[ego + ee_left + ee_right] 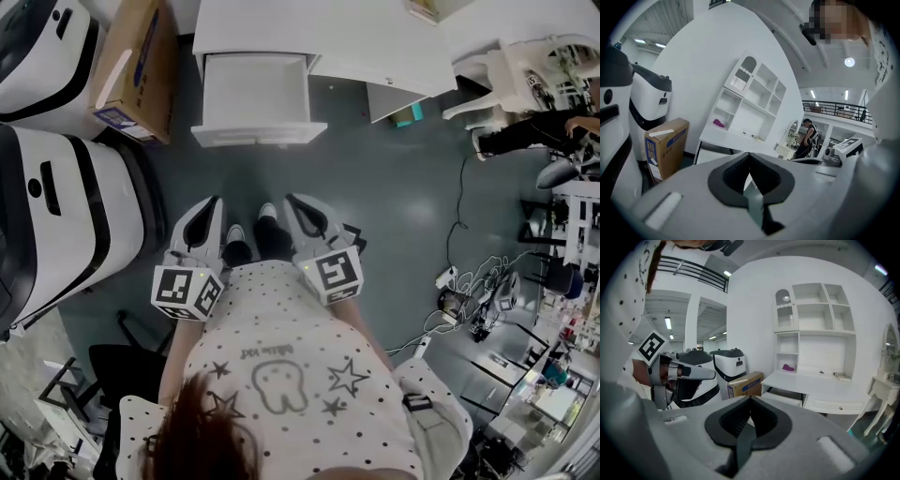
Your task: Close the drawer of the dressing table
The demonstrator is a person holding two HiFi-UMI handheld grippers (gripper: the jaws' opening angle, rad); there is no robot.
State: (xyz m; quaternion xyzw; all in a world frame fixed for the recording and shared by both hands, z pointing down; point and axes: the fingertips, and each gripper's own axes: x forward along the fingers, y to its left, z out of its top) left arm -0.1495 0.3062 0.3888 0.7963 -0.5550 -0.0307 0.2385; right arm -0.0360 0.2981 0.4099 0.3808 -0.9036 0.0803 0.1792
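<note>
The white dressing table (375, 37) stands at the top of the head view, its left drawer (255, 89) pulled out and empty, the drawer front (259, 134) facing me. My left gripper (211, 202) and right gripper (292, 199) are side by side close to the person's body, pointing at the drawer from a short way off and touching nothing. Both are shut with nothing between the jaws. The left gripper view shows its gripper (749, 154) with the open drawer (712, 153) beyond it. In the right gripper view, the drawer (783, 397) lies past that gripper (751, 398).
A cardboard box (136, 66) leans left of the table, and large white machines (56, 216) line the left side. A white chair (525, 70) and a person (553, 127) are at the right. Cables (459, 272) lie on the dark floor.
</note>
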